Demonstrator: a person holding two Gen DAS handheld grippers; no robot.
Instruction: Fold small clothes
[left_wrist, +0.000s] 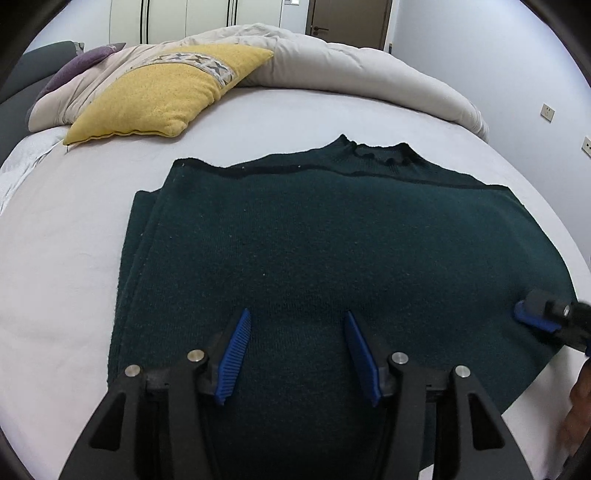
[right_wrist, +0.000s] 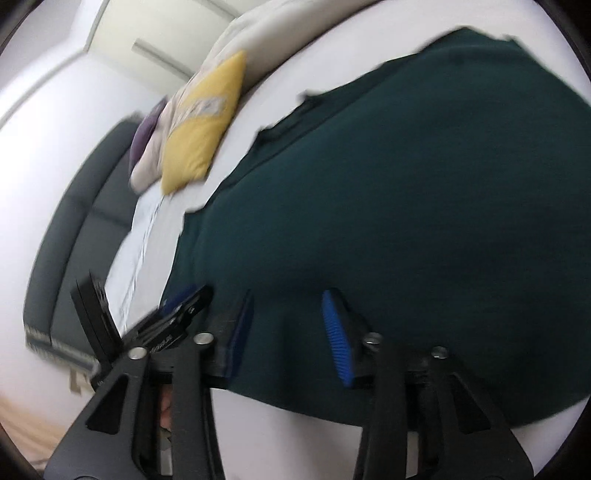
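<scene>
A dark green knitted sweater (left_wrist: 332, 229) lies flat on the white bed sheet (left_wrist: 55, 258), collar at the far side, with a folded layer showing along its left edge. My left gripper (left_wrist: 297, 321) hovers over the sweater's near middle, its blue pads apart and nothing pinched between them. At the sweater's right edge sits my right gripper (left_wrist: 535, 314). In the blurred right wrist view, the right gripper (right_wrist: 288, 295) stands open over the sweater (right_wrist: 406, 184) near its hem, and the left gripper (right_wrist: 181, 306) shows at the left.
A yellow pillow (left_wrist: 166, 96), a purple cushion (left_wrist: 81, 62) and a bunched pale duvet (left_wrist: 351, 66) lie along the far side of the bed. A dark padded headboard (right_wrist: 74, 221) is at the left. A hand (left_wrist: 580, 406) shows at the right edge.
</scene>
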